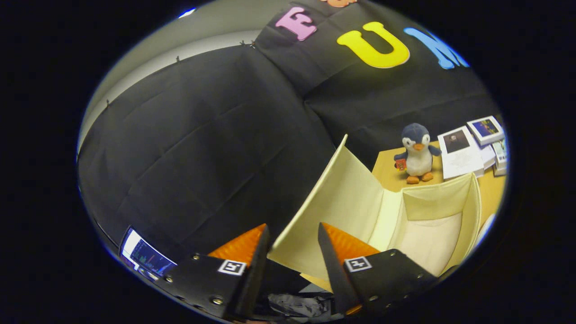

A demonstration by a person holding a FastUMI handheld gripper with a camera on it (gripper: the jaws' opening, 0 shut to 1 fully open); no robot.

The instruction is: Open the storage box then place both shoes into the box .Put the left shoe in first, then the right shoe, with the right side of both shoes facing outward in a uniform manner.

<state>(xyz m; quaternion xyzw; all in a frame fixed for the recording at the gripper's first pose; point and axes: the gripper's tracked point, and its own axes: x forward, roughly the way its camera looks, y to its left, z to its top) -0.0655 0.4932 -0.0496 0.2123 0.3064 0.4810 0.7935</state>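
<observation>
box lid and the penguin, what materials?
Storage box with raised lid: looks like cream fabric over stiff panels, matte, with folded seams. Penguin: plush, fuzzy pile. Tongs sit open, the lid's edge between the fingers, neither visibly pressing.

Storage box point(427, 225) open, inside free. Raised lid point(333, 211) stands betw. gripper point(293, 234) fingers, which are apart w/o touching it, blocking passage. Plush penguin point(416, 153) & papers point(461, 155) crowd desk point(384, 173) beyond box.
</observation>
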